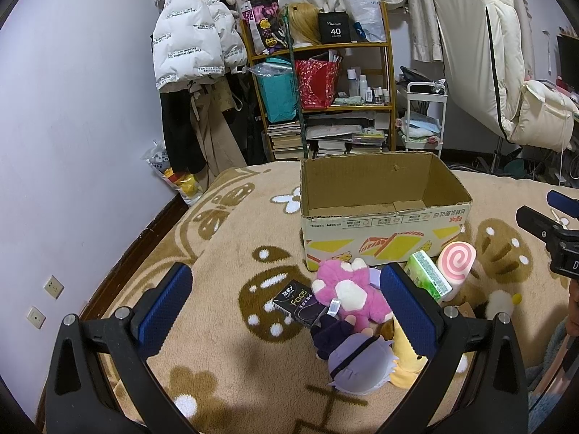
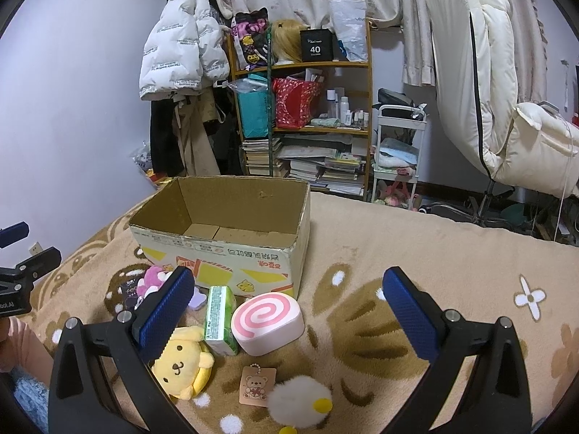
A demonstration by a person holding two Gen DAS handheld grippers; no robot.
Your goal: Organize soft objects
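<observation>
An open, empty cardboard box (image 1: 383, 213) stands on the tan blanket; it also shows in the right wrist view (image 2: 224, 246). In front of it lie a pink plush (image 1: 349, 294), a black tissue pack (image 1: 298, 302), a purple-haired doll (image 1: 353, 356), a green tissue pack (image 2: 218, 320), a pink swirl cushion (image 2: 267, 323), a yellow dog plush (image 2: 182, 365), a bear tag (image 2: 257, 385) and a white fluffy chick (image 2: 300, 403). My left gripper (image 1: 286, 300) is open above the pink plush and black pack. My right gripper (image 2: 289, 311) is open above the swirl cushion.
A wooden shelf (image 1: 325, 83) with books and bags stands behind the bed, with hanging coats (image 1: 191, 43) to its left, and a white cart (image 2: 398, 152) and a white chair (image 2: 506, 90) to its right. The blanket's left edge drops to the wall (image 1: 72, 144).
</observation>
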